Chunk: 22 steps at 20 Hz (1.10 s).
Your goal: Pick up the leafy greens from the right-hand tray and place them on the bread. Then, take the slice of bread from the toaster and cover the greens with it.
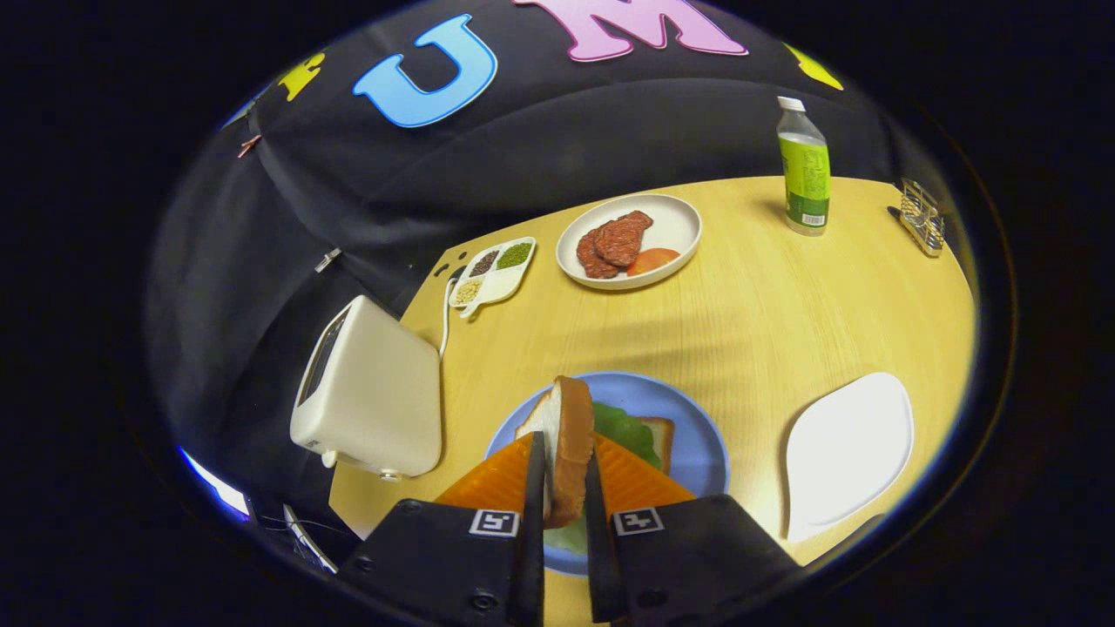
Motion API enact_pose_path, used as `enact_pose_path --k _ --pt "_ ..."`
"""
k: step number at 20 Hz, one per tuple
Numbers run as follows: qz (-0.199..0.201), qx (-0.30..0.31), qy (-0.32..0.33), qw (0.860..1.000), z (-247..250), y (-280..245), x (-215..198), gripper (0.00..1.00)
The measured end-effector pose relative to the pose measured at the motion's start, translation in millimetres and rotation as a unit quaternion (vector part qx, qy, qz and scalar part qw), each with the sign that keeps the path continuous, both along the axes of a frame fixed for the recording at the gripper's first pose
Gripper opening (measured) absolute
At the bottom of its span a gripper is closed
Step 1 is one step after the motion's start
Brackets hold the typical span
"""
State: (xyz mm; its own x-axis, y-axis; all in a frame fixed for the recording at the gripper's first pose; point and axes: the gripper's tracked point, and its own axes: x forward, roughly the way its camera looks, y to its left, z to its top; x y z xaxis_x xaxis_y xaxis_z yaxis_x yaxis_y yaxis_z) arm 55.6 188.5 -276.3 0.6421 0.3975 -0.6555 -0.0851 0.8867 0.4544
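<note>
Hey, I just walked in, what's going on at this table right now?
A sandwich is being put together. The hand-held gripper is shut on a slice of bread, held on edge over the blue plate. On that plate the leafy greens already lie on another bread slice, not yet covered. The white toaster stands beside the plate, and the white tray is on the other side.

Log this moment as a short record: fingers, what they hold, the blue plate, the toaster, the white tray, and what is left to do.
fingers: gripper shut on the bread slice, held on edge
blue plate: blue plate just ahead, carrying leafy greens on a bottom bread
toaster: toaster left of the plate, on the table
white tray: white tray right of the plate
left to do: lay the held slice flat over the greens
</note>
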Motion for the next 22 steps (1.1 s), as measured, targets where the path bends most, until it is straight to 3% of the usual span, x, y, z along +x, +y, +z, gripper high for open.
enact_pose_path --k 4,6,7,10,12,22 --pt "-0.014 -0.044 0.007 0.999 -14 -21 -7 0.39" --pt "-0.019 -0.064 0.003 0.998 -13 -33 -10 0.54" --pt "-0.020 -0.068 0.003 0.998 -12 -37 -12 0.55" --pt "-0.030 -0.091 -0.004 0.995 -1 -54 -19 0.87" --pt "-0.033 -0.105 -0.021 0.994 15 -62 -22 1.00" --pt "-0.098 -0.157 -0.132 0.974 134 -140 -52 0.99"
